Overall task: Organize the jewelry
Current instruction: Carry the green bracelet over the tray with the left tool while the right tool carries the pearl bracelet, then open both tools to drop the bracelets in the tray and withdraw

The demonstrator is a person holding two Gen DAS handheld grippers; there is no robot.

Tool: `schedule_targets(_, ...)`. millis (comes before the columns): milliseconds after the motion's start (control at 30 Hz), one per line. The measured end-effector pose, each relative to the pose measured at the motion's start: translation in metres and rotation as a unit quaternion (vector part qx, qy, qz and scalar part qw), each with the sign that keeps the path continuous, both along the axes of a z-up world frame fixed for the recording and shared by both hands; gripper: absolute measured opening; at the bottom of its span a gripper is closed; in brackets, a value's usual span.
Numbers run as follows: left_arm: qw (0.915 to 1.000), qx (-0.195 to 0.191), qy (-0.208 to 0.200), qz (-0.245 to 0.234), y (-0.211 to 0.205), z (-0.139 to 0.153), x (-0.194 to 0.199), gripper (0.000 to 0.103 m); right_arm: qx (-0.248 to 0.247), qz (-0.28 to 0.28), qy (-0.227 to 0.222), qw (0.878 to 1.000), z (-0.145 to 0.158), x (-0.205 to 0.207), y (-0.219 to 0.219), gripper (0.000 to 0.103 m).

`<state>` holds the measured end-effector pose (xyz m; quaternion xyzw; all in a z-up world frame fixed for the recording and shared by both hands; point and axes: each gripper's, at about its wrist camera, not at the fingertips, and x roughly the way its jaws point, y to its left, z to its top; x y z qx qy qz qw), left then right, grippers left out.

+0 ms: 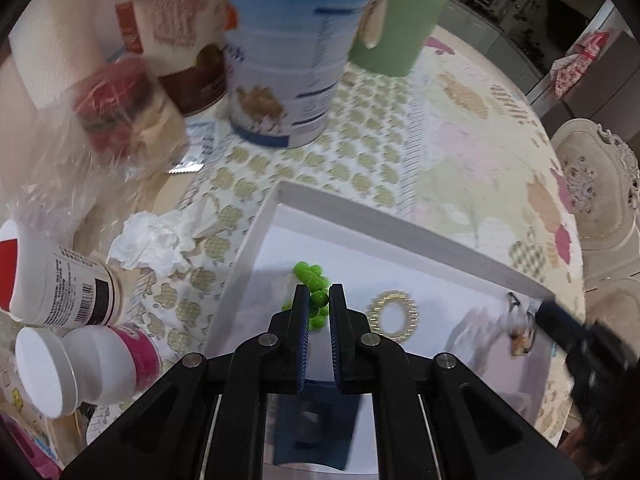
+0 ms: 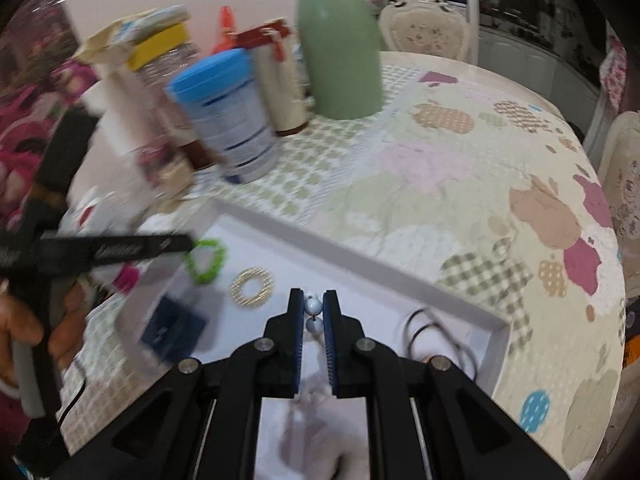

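Observation:
A white tray (image 1: 384,227) lies on the patterned tablecloth and holds the jewelry. My left gripper (image 1: 319,299) is shut on a green bead bracelet (image 1: 310,274), which hangs from its tips over the tray's left part. The bracelet also shows in the right wrist view (image 2: 206,261), at the left gripper's tip (image 2: 176,243). A gold ring-shaped bracelet (image 1: 393,317) (image 2: 251,286) lies flat in the tray's middle. My right gripper (image 2: 312,303) is shut on a white pearl string (image 2: 312,312). A black cord necklace (image 2: 436,330) lies at the tray's right end. A dark blue box (image 2: 172,330) sits in the tray.
A blue-lidded tin (image 1: 286,48), a green jug (image 1: 404,12), jars and bottles (image 1: 60,284) and a crumpled tissue (image 1: 154,240) crowd the table left of and behind the tray. Chairs (image 1: 596,184) stand past the table's right edge.

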<state>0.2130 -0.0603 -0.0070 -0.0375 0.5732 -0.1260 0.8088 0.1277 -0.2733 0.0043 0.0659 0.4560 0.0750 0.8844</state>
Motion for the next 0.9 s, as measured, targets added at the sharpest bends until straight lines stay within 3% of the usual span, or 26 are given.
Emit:
schedule_targets(300, 0.9999, 0.011, 0.012, 0.003, 0.005, -0.014, 0.002, 0.014, -0.013, -0.014, 0.036, 0.999, -0.034, 0.021, -0.008, 0.011)
schedule_targets(333, 0.9999, 0.011, 0.013, 0.002, 0.004, -0.014, 0.001, 0.014, -0.015, -0.017, 0.040, 0.999, -0.037, 0.022, -0.008, 0.012)
schedule_targets(400, 0.9998, 0.015, 0.013, 0.000, 0.002, -0.015, 0.000, 0.017, -0.016, -0.026, 0.048, 0.998, -0.040, 0.022, -0.012, 0.027)
schedule_targets(467, 0.9999, 0.013, 0.011, 0.001, 0.002, -0.014, -0.001, 0.026, -0.010, -0.030, 0.046, 0.998, -0.038, 0.019, -0.015, 0.034)
schedule_targets(533, 1.0000, 0.005, 0.007, 0.003, 0.002, -0.011, -0.003, 0.031, -0.005, -0.034, 0.039, 0.999, -0.033, 0.013, -0.018, 0.035)
schedule_targets(900, 0.9992, 0.020, -0.034, -0.003, -0.001, 0.022, -0.039, 0.032, 0.012, -0.024, 0.006, 1.000, 0.005, -0.041, 0.001, 0.046)
